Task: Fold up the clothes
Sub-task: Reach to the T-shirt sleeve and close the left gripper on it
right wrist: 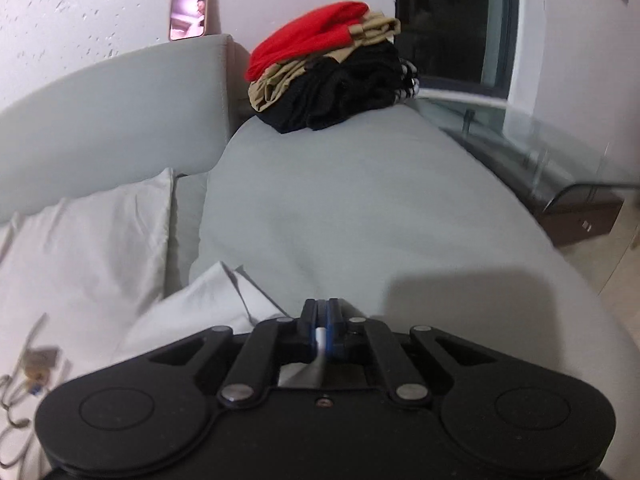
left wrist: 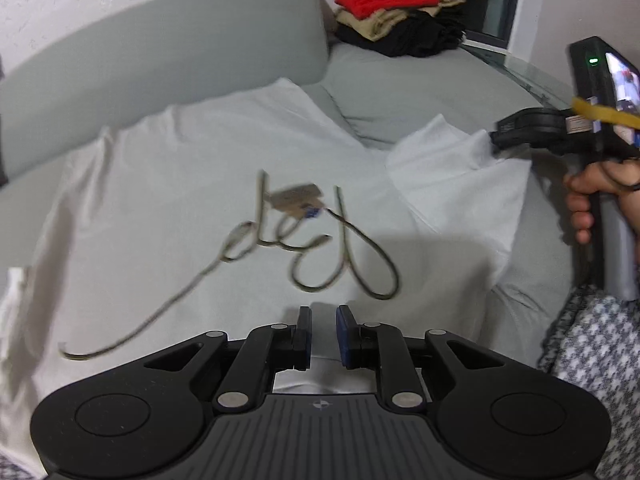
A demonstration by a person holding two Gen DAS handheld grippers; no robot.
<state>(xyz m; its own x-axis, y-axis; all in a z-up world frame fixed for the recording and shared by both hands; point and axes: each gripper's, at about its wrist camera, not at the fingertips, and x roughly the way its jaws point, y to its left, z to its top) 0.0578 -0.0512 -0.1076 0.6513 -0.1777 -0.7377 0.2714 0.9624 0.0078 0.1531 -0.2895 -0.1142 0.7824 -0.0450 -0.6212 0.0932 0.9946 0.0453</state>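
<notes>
So the white shirt (left wrist: pixel 224 184) is spread flat on the grey bed (left wrist: pixel 420 92), cursive lettering and a tag (left wrist: pixel 294 196) facing up, filling the middle of the left view, with its sleeve (left wrist: pixel 460 176) lifted at 3 o'clock. The right gripper (right wrist: pixel 322 320) has its jaws pressed together, pinching a bit of that white fabric, while the left gripper (left wrist: pixel 323 334) sits at 6 o'clock over the hem, jaws slightly apart, can't tell if it's holding cloth. No baskets anywhere, just a folded pile (left wrist: pixel 404 12), red on top, at 1 o'clock by the headboard (left wrist: pixel 160 60).
</notes>
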